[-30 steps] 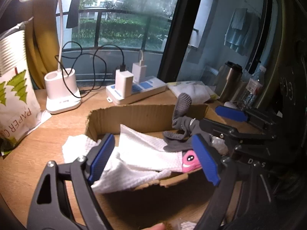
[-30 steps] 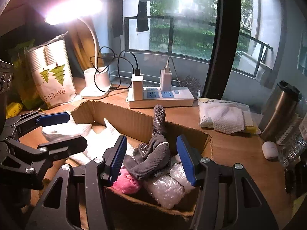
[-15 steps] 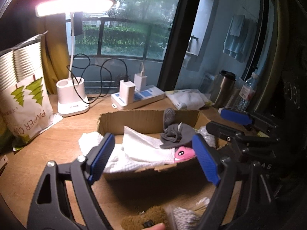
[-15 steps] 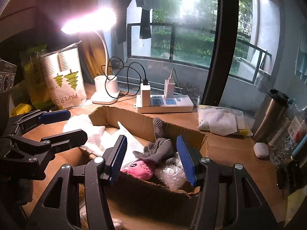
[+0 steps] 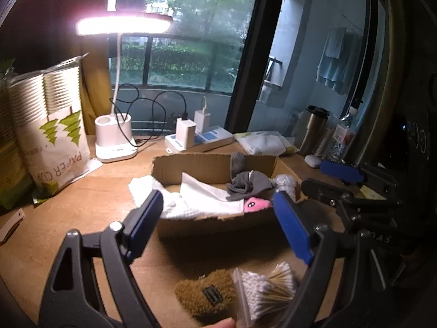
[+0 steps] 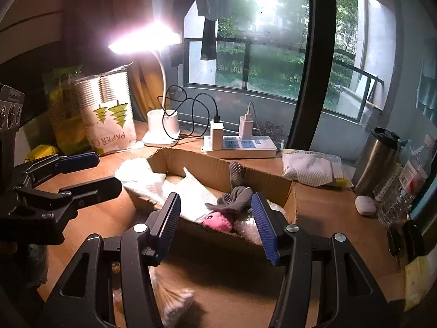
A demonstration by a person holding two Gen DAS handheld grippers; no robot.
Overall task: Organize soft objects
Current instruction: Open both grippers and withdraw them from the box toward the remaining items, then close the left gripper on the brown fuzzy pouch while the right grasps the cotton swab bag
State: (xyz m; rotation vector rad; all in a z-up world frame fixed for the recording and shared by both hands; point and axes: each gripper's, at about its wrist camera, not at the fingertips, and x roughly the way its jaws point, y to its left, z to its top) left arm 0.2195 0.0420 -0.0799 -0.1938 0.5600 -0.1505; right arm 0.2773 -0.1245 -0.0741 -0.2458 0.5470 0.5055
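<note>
A cardboard box [image 5: 218,227] [image 6: 270,183] on the wooden desk holds a white towel [image 5: 204,199] [image 6: 191,191], grey socks [image 5: 248,183] [image 6: 237,194], a pink plush toy [image 5: 255,205] [image 6: 218,221] and bubble wrap [image 5: 286,183] [image 6: 248,227]. In front of the box lie a brown fuzzy item [image 5: 207,295] and a bag of cotton swabs [image 5: 267,289] [image 6: 174,300]. My left gripper [image 5: 218,218] is open and empty, held back above the desk in front of the box. My right gripper [image 6: 215,221] is open and empty, also in front of the box.
A lit desk lamp [image 5: 114,142] [image 6: 164,131], a paper cup bag [image 5: 52,136] [image 6: 109,114], a power strip [image 5: 199,139] [image 6: 240,145], a wipes packet [image 6: 311,169], a steel flask [image 6: 377,161], a water bottle [image 6: 404,186] and an earbud case [image 6: 364,205] stand around the box.
Both grippers have pulled back and up from the box, still open. The brown fuzzy item and the swab bag have come into view in front of the box.
</note>
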